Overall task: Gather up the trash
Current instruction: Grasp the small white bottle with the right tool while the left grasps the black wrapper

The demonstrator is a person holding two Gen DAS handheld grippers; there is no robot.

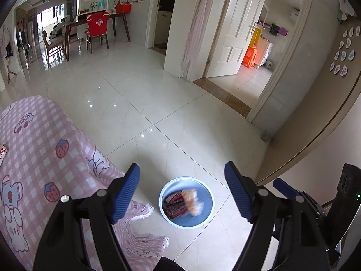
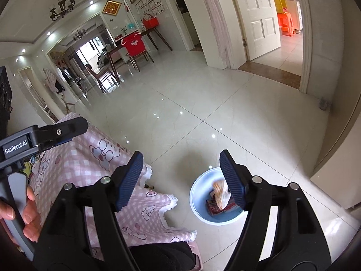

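Observation:
A round blue bin (image 1: 204, 220) stands on the tiled floor beside the table. A red printed wrapper (image 1: 174, 206) lies in it, and a blurred orange-and-white wrapper (image 1: 193, 201) is inside or dropping into it. My left gripper (image 1: 182, 180) is open and empty, high above the bin. In the right wrist view the bin (image 2: 198, 187) shows with the orange-and-white wrapper (image 2: 220, 192) over the red wrapper (image 2: 213, 206). My right gripper (image 2: 181, 167) is open and empty above the bin; its right finger (image 2: 232, 180) covers part of the bin.
A table with a pink checked cartoon cloth (image 1: 38, 158) is at the left, its corner hanging near the bin (image 2: 126, 201). A small packet (image 1: 3, 152) lies at the table's left edge. An open doorway (image 1: 239, 52) and a brown door (image 1: 315, 117) are to the right.

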